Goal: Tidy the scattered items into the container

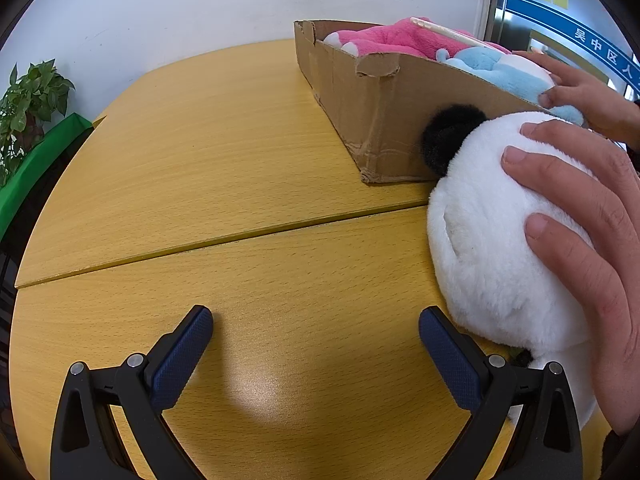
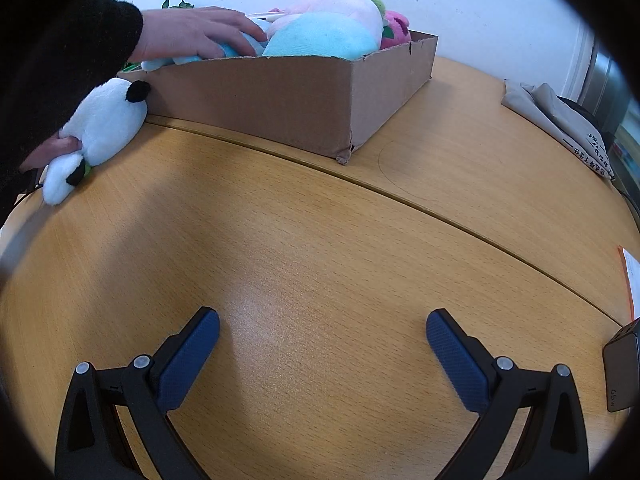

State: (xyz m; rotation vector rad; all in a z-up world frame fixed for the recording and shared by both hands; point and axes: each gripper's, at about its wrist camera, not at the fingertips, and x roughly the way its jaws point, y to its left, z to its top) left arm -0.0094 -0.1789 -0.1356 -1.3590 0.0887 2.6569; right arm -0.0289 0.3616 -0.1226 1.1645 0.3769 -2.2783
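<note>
A cardboard box point(image 1: 360, 96) stands on the wooden table and holds pink point(image 1: 392, 38) and light-blue plush toys point(image 1: 500, 68); it also shows in the right wrist view point(image 2: 304, 96). A white plush panda point(image 1: 492, 232) lies on the table against the box's near side, with a bare hand point(image 1: 580, 220) on it; it shows at the left in the right wrist view point(image 2: 104, 124). A second hand point(image 2: 196, 34) reaches into the box. My left gripper point(image 1: 316, 332) is open and empty, just left of the panda. My right gripper point(image 2: 322, 332) is open and empty over bare table.
A potted plant point(image 1: 28, 108) and a green surface point(image 1: 36, 164) sit beyond the table's left edge. A grey bag point(image 2: 560, 120) lies at the far right, and a dark charger block point(image 2: 622, 368) and an orange-edged paper point(image 2: 632, 276) lie near the right edge.
</note>
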